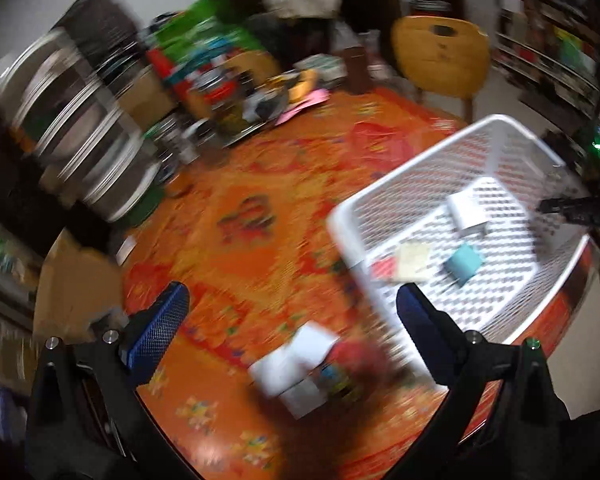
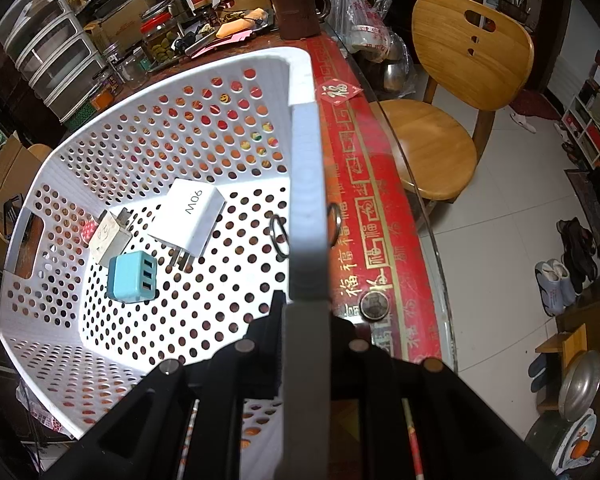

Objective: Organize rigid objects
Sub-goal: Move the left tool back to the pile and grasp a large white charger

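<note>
While right gripper (image 2: 306, 300) clamps near-right rim of white perforated basket (image 2: 100, 152), steadying it, left gripper (image 1: 292, 312) hangs released, empty, over bench (image 1: 260, 184). Three chargers already in basket. Next: pick white boxes (image 1: 296, 364) lying near, left of basket. Blur hides their long axis, heading.

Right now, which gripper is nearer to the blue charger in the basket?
Right. The right gripper is shut on the white basket's rim, with the blue charger lying just inside. The left gripper is open over the tablecloth, outside the basket.
</note>
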Motion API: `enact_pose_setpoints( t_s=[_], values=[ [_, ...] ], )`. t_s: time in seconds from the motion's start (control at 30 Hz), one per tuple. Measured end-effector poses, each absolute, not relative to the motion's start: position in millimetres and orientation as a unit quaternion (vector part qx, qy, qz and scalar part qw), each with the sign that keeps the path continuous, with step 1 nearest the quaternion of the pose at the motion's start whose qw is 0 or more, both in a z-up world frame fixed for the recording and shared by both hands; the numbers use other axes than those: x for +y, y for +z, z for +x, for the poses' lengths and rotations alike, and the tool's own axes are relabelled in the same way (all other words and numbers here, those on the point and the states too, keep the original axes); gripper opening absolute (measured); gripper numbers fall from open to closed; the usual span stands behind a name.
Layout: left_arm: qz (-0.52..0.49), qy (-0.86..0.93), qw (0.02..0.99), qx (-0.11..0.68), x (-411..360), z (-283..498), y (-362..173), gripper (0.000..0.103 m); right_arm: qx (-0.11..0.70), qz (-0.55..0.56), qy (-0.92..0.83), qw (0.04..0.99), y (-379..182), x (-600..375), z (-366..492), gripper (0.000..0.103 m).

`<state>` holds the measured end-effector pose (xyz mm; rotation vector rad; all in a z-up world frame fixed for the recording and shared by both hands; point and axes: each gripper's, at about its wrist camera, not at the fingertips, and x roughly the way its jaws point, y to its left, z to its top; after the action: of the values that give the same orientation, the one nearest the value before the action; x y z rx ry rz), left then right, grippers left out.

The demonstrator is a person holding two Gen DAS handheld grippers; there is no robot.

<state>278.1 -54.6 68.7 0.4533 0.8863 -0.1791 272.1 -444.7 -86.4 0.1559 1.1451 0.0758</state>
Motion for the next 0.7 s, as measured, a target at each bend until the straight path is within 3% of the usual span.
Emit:
enact_pose_setpoints(
  t_s=[0.33, 0.7],
  values=[
    [0.135, -0.032, 0.817, 0.56, 45, 293, -76, 0.102, 0.539, 0.078, 0.038, 0.838, -87, -447, 271, 0.016],
    [0.08, -0.043, 0.799, 0.594, 56, 320, -130, 0.102, 0.54, 0.078, 0.039, 0.837, -87, -447, 270, 0.016]
  ],
)
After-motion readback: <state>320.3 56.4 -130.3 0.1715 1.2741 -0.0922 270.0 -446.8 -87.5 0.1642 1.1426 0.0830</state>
